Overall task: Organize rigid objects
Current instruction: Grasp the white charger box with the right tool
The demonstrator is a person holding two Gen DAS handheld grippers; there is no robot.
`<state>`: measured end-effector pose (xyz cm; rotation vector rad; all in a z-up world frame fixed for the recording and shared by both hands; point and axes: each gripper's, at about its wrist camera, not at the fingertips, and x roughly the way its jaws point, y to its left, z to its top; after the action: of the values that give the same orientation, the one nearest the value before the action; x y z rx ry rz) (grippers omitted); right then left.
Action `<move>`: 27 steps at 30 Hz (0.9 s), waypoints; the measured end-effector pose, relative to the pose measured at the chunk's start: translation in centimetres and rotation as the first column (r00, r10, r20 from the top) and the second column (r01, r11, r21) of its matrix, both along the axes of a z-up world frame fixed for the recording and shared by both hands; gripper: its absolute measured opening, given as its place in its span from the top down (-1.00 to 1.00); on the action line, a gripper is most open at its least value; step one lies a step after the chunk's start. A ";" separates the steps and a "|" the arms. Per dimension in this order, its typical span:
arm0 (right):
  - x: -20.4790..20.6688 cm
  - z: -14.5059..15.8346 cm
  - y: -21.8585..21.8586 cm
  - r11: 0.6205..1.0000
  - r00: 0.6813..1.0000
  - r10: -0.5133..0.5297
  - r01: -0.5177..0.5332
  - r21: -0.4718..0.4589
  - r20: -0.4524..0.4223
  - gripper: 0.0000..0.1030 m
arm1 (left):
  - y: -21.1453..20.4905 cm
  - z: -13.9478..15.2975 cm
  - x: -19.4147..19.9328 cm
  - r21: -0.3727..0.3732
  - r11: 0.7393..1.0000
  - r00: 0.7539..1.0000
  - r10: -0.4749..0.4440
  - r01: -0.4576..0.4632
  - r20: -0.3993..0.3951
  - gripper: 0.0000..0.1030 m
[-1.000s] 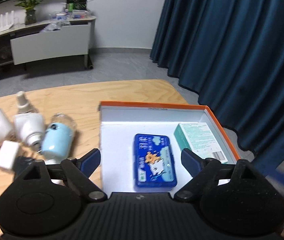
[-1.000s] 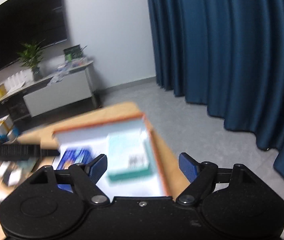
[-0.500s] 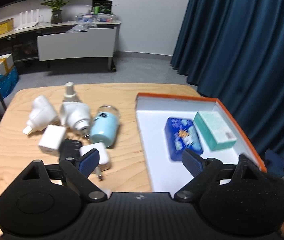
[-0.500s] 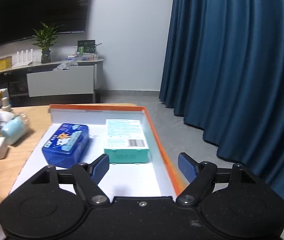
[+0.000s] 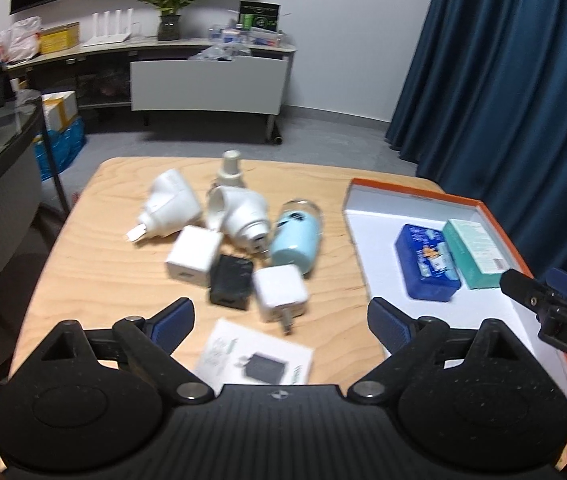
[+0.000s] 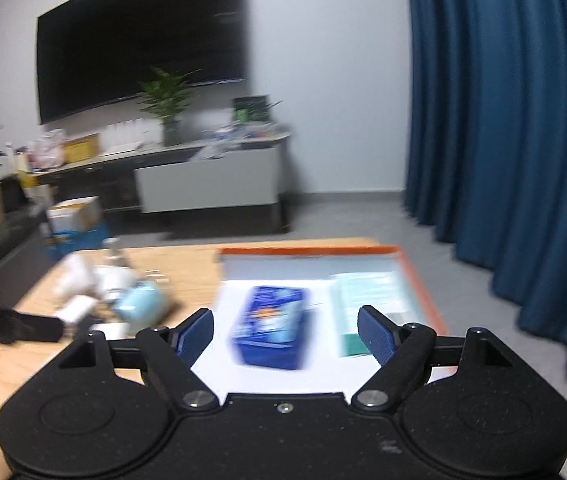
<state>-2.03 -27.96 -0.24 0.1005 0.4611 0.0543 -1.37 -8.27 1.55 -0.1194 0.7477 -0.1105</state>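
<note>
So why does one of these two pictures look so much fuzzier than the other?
Right wrist view: motion blur smears the blue box and table clutter, while the right gripper itself stays crisp. Left wrist view: mostly sharp, the black charger only slightly soft; fisheye curves the curtain.

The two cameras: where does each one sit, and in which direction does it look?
Left wrist view: sits behind the open left gripper, above the wooden table, looking down at the chargers and paper leaflet; the right gripper enters at the right edge.
Right wrist view: sits behind the open right gripper, lower, looking over the orange-rimmed box toward the room; blurred.
Both views show the blue tin and green carton inside the box.
</note>
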 end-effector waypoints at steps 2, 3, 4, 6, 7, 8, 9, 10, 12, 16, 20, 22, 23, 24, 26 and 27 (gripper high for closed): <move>0.2 0.5 1.4 0.999 0.999 0.033 -0.033 0.029 -0.017 -0.82 | 1.0 0.0 -0.5 0.003 1.000 1.000 0.022 -0.022 -0.001 -0.87; 0.3 0.7 2.1 0.998 0.999 0.045 -0.044 0.040 -0.022 -0.82 | 1.5 -0.1 -0.7 0.001 0.999 0.999 0.034 -0.034 -0.002 -0.87; 0.3 0.9 2.6 0.997 0.998 0.052 -0.051 0.050 -0.028 -0.83 | 2.0 0.0 -0.8 0.001 0.999 0.999 0.045 -0.045 -0.004 -0.87; 0.5 1.2 3.5 0.996 0.997 0.071 -0.068 0.065 -0.038 -0.83 | 2.9 0.2 -0.9 0.000 0.998 0.998 0.069 -0.069 -0.003 -0.88; 0.6 1.4 4.0 0.995 0.996 0.076 -0.073 0.066 -0.044 -0.83 | 3.4 0.2 -0.9 -0.001 0.997 0.997 0.078 -0.078 -0.002 -0.88; 0.6 1.6 4.6 0.995 0.995 0.083 -0.080 0.064 -0.047 -0.83 | 3.8 0.3 -1.0 0.000 0.996 0.996 0.086 -0.086 -0.001 -0.88; 0.6 1.6 5.2 0.994 0.995 0.093 -0.090 0.057 -0.048 -0.83 | 4.3 0.4 -1.1 0.002 0.995 0.995 0.095 -0.095 0.001 -0.88; 0.6 1.6 5.6 0.994 0.994 0.101 -0.099 0.049 -0.050 -0.83 | 4.7 0.4 -1.1 0.003 0.995 0.995 0.103 -0.103 0.002 -0.89; 0.6 1.7 6.3 0.993 0.992 0.113 -0.111 0.041 -0.052 -0.83 | 5.5 0.2 -1.2 0.002 0.993 0.993 0.117 -0.117 -0.001 -0.89; 0.7 1.4 6.9 0.993 0.990 0.117 -0.114 0.039 -0.078 -0.83 | 6.4 -0.1 -1.0 0.003 0.991 0.991 0.131 -0.131 -0.007 -0.89; 0.8 1.0 7.2 0.992 0.987 0.126 -0.123 0.042 -0.095 -0.83 | 6.7 -0.5 -0.7 -0.002 0.992 0.992 0.126 -0.126 -0.009 -0.89; 0.8 0.8 7.4 0.991 0.986 0.134 -0.131 0.033 -0.102 -0.83 | 6.9 -0.7 -0.7 -0.001 0.992 0.992 0.125 -0.125 -0.010 -0.89; 0.8 0.7 7.5 0.990 0.984 0.141 -0.138 0.030 -0.105 -0.83 | 6.9 -0.9 -0.6 -0.003 0.992 0.992 0.123 -0.123 -0.013 -0.89; 0.8 0.5 7.7 0.988 0.982 0.151 -0.149 0.028 -0.110 -0.83 | 7.0 -1.0 -0.6 -0.003 0.993 0.993 0.121 -0.121 -0.016 -0.89; 0.9 0.2 8.1 0.983 0.975 0.182 -0.180 0.025 -0.124 -0.83 | 7.0 -1.2 -0.5 -0.001 0.993 0.993 0.121 -0.121 -0.019 -0.89; 0.9 0.1 8.4 0.979 0.970 0.203 -0.202 0.022 -0.131 -0.83 | 7.1 -1.3 -0.5 -0.002 0.993 0.993 0.120 -0.120 -0.021 -0.89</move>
<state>-1.13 -19.57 -0.17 0.0649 0.6035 0.2514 -1.89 -1.17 0.27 -0.1683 0.7591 0.0042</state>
